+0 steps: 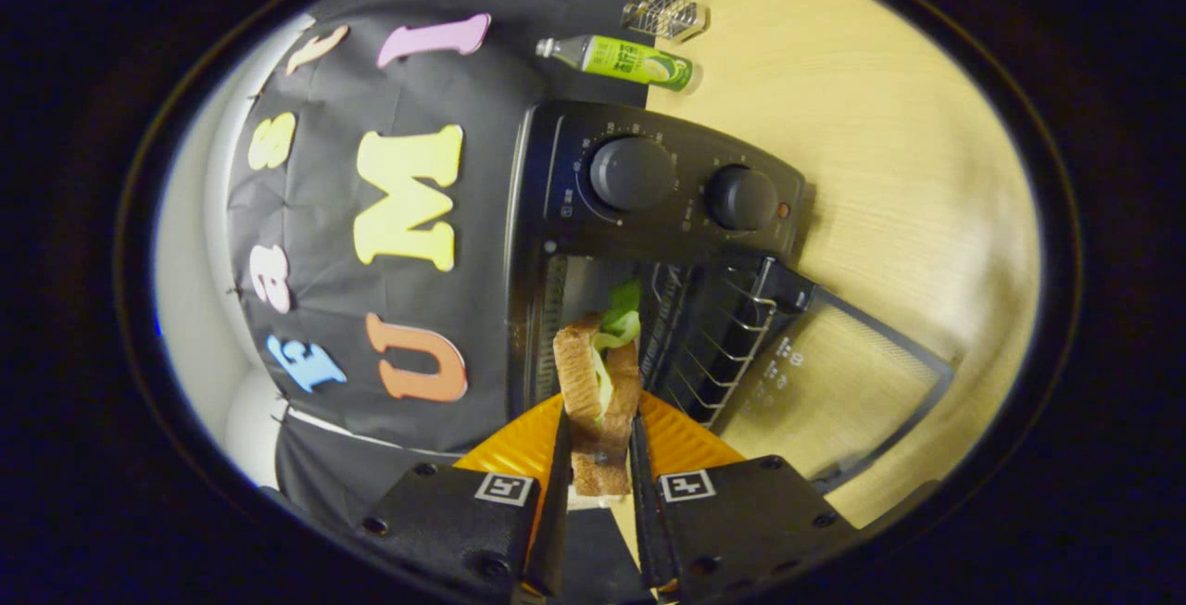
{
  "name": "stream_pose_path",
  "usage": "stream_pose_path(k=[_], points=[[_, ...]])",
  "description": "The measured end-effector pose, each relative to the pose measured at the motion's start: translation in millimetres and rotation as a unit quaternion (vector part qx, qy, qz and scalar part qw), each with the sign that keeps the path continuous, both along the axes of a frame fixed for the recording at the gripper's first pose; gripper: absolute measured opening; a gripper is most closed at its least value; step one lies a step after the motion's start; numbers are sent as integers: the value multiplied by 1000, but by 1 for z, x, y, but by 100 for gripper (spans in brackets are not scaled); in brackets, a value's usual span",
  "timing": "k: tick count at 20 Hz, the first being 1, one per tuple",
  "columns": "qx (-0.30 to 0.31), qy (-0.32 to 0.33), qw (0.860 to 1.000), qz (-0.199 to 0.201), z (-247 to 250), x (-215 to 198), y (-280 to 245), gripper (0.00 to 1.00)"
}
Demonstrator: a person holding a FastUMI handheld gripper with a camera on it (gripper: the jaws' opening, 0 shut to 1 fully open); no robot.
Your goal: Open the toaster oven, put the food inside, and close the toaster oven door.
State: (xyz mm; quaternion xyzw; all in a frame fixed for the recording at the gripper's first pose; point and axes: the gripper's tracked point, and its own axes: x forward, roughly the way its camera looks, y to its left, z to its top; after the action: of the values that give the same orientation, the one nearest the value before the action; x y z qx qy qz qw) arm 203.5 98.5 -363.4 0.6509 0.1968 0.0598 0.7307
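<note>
Claw (600, 457) fingers squeeze a sandwich (598, 392) from both sides, so it is grasping the food, with only a narrow gap between the fingers, just as wide as the bread. The sandwich stands on its edge between them and pokes out far ahead of the fingertips, with green lettuce at its far end.

Biggest thing here is the pale wooden bench (880, 151). On it sits the black toaster oven (649, 216), with two round knobs on its front. Its glass door (834, 383) hangs open to the right, and the wire rack (713, 346) shows inside. The sandwich is right at the oven's mouth, not yet resting on the rack. An orange plate (686, 443) lies under the fingers, near the claw. Far off on the bench lie a green bottle (621, 58) and a small wire basket (662, 14).

What could go wrong: the sandwich could bump the edge of the opening or snag on the rack wires. Lettuce could slip out, because the squeeze holds only the near end. Letting go too soon might drop it on the door.
</note>
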Motion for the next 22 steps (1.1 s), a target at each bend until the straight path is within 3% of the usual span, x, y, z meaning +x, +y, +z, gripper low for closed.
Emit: stream_pose_path(k=[7, 11, 17, 21, 22], points=[[-13, 8, 999, -46, -23, 49, 19, 39], [-37, 41, 998, -37, -37, 58, 33, 48], [-167, 56, 984, 41, -40, 33, 46, 82], [-273, 76, 952, 115, -43, 11, 53, 98], [-299, 75, 942, 129, -41, 5, 53, 98]])
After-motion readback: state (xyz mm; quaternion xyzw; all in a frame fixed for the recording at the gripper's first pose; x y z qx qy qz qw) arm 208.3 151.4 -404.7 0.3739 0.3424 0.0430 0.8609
